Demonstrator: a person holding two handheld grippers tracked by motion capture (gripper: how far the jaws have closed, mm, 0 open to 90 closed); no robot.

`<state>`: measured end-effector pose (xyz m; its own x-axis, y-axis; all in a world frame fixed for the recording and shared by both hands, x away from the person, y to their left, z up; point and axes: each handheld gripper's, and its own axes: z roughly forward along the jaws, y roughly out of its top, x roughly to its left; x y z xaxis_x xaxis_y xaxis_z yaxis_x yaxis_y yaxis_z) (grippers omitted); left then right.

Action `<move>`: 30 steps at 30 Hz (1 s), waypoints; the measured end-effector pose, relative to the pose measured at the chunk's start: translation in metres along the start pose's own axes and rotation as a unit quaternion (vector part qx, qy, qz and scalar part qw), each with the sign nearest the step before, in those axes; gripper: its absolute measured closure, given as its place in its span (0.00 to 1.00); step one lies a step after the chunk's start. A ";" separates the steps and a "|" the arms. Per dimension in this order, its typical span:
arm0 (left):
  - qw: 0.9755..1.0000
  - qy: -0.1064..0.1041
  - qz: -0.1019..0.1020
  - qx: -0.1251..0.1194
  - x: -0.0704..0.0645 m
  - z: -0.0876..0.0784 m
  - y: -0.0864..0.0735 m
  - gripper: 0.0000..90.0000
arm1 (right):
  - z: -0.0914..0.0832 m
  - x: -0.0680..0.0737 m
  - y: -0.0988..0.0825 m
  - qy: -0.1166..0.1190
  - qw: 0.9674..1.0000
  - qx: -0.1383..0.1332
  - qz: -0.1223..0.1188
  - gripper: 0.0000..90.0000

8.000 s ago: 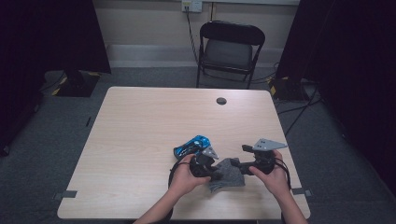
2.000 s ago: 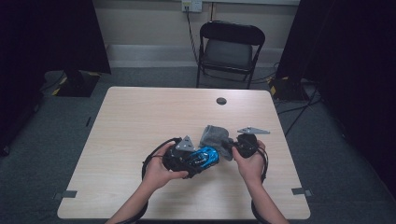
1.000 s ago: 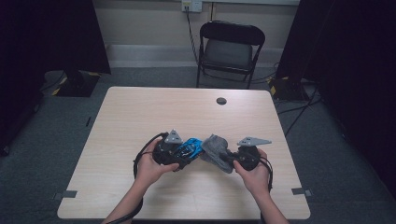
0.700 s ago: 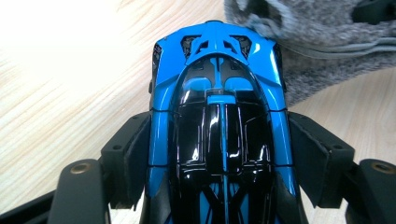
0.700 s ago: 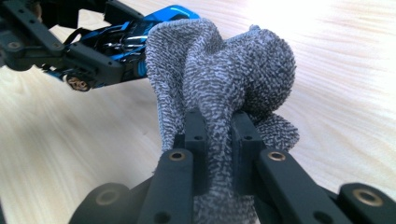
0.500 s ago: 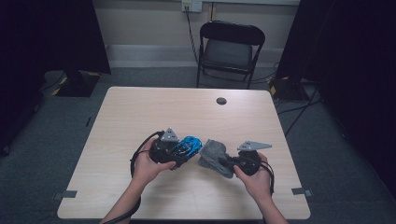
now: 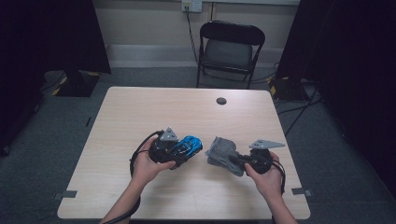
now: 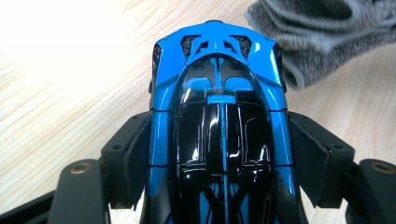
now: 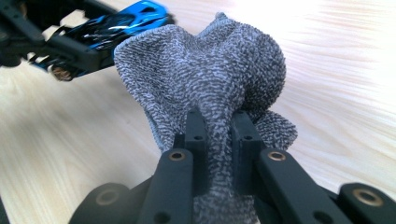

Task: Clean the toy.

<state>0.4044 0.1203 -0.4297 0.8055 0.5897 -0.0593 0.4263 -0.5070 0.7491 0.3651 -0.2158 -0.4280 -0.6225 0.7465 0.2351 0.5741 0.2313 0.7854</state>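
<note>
Here the toy car (image 8: 219, 116) is glossy blue and black.

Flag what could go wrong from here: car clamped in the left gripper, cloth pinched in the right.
1. The left gripper clamps the blue toy car only by its glossy flanks near the rear; the nose sticks out unsupported, so wiping pressure could twist or slide it out.
2. The right gripper pinches just a narrow fold of the grey cloth; dragged over the car, it might slip free.
3. The loose bunched cloth may snag on the car's vents.
</note>
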 end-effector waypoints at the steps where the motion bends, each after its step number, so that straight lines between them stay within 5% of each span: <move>1: 1.000 0.000 0.002 0.001 0.000 0.000 0.000 0.32 | -0.002 -0.003 0.000 -0.002 1.000 -0.006 0.011 0.89; 13: 0.999 -0.028 0.017 0.000 -0.016 0.003 0.005 0.31 | 0.004 -0.026 0.020 -0.050 0.997 -0.041 0.044 0.89; 30: 0.998 -0.054 0.031 0.005 -0.029 0.007 0.010 0.32 | 0.034 -0.012 0.043 -0.045 0.997 -0.039 0.040 0.89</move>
<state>0.3879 0.0933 -0.4255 0.8697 0.4865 -0.0834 0.3778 -0.5472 0.7469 0.4154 -0.1932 -0.4164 -0.5245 0.8144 0.2483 0.5746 0.1234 0.8091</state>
